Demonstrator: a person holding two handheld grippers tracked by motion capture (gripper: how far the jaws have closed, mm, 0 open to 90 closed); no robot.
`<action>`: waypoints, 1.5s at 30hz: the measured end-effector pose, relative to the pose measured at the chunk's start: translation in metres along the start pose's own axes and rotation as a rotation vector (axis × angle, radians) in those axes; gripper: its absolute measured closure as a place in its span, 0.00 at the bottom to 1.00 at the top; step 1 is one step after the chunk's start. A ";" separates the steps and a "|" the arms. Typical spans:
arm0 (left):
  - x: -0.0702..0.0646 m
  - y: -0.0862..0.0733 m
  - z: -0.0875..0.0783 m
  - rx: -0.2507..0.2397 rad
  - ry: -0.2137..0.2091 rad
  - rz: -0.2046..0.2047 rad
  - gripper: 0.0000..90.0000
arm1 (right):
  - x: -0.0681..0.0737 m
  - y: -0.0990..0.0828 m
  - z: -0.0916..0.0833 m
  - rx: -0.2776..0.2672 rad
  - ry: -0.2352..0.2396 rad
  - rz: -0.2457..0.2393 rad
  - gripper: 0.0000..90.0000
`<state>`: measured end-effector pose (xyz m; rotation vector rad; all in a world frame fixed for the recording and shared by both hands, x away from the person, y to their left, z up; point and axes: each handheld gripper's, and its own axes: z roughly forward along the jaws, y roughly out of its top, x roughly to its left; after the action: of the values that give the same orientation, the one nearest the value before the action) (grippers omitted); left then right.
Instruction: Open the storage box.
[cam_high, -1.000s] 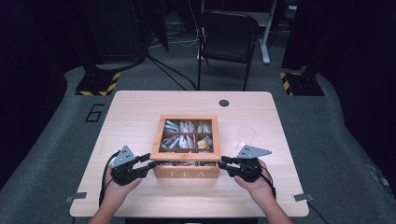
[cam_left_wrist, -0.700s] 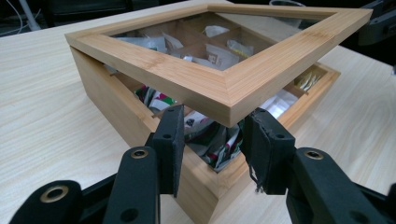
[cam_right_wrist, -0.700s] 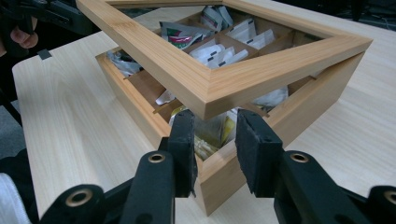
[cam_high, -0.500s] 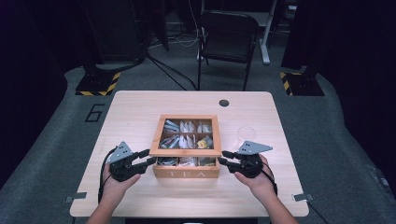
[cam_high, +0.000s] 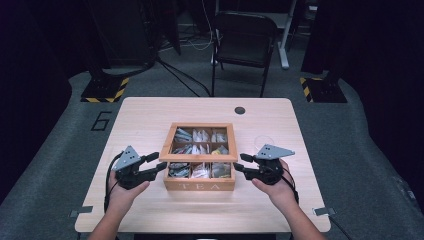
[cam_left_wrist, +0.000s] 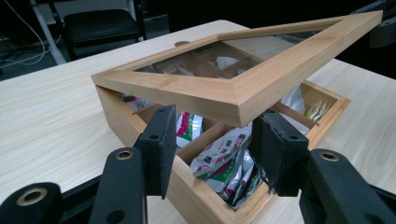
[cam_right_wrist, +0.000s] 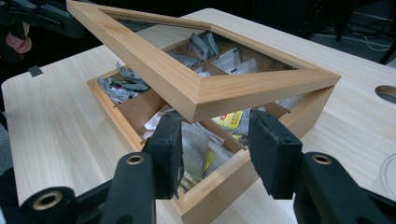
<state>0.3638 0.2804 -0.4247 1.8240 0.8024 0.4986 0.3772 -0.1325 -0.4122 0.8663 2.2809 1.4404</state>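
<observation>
On the left, the left gripper (cam_high: 159, 163) sits at the near left corner of the wooden tea box (cam_high: 200, 186), its jaws having just been opening; in the left gripper view they stand apart under the raised lid's (cam_left_wrist: 243, 84) corner, and whether the pad tops touch the frame's underside is hard to tell. The person's left hand (cam_high: 120, 192) wraps the body below, forearm cut off by the bottom edge.

Centre table (cam_high: 150, 115) now: the box lies toward the near side, its glass-paned lid tilted up at the front, hinged at the back. Tea bags (cam_left_wrist: 224, 163) crowd the compartments, their print too small to read. The glass blurs the back rows.

Over to the right, the right gripper (cam_high: 239, 163) mirrors it at the near right corner, jaws also just opening, parted beneath the lid's (cam_right_wrist: 205, 88) corner with nothing pinched. A faint clear ring (cam_high: 264, 141) lies beside it, hard to make out.
</observation>
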 end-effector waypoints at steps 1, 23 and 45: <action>0.000 0.001 0.000 -0.001 -0.002 -0.001 0.56 | 0.000 0.001 0.000 0.000 -0.005 -0.001 0.60; 0.009 0.024 0.000 -0.039 -0.004 0.050 0.58 | -0.005 0.030 0.003 -0.030 -0.019 -0.069 0.57; 0.019 0.046 0.006 -0.048 0.000 0.103 0.64 | -0.015 0.051 0.003 -0.029 -0.005 -0.073 0.62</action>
<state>0.3947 0.2794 -0.3851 1.8273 0.6934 0.5794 0.4069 -0.1239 -0.3684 0.7692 2.2574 1.4349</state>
